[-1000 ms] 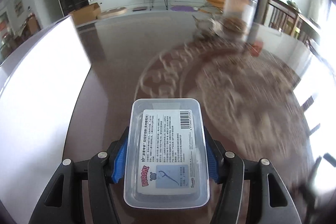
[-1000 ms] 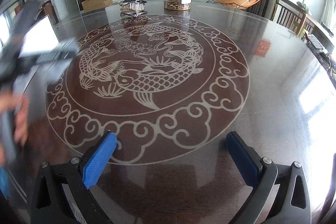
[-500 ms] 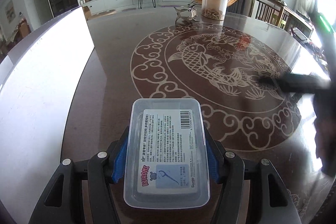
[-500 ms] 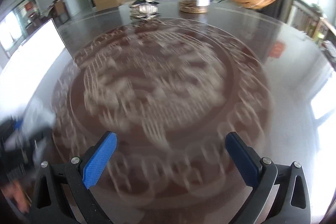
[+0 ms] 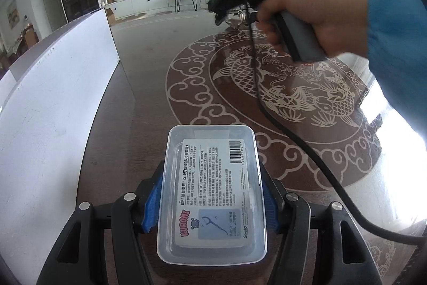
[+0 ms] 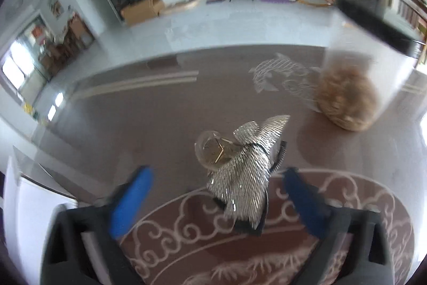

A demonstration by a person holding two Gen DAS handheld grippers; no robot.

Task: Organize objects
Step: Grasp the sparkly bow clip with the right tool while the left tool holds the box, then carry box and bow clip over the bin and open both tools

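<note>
The left hand-held gripper (image 5: 210, 205) holds a clear plastic box (image 5: 212, 194) between its two blue pads (image 5: 152, 205). The pads press on the long sides of the box. The box is a flat rectangle with round corners, and a white paper label with a barcode shows through it. It sits near the close edge of the surface (image 5: 149, 108), just outside the pale ring of curly clouds drawn on the dark brown, shiny top.

The right hand-held gripper (image 6: 213, 194) is closing. A shiny silver ornament (image 6: 245, 172) stands between its blue pads (image 6: 130, 202), but the pads do not touch it; there is a gap on each side. The ornament is covered in tiny sparkly ridges, like scales, and it carries a clear glass ball (image 6: 213, 154) with gold lines inside. It stands at the far edge of the cloud ring. A tall clear jar (image 6: 365, 76) with a dark lid and brown stuff at the bottom stands near it, to its right and toward the far edge.

From the left view, a hand (image 5: 301, 20) in a blue sleeve (image 5: 395, 44) grips the grey handle of the right hand-held gripper, which points down at the far side of the surface. A black cable (image 5: 269, 108) hangs from it.
</note>
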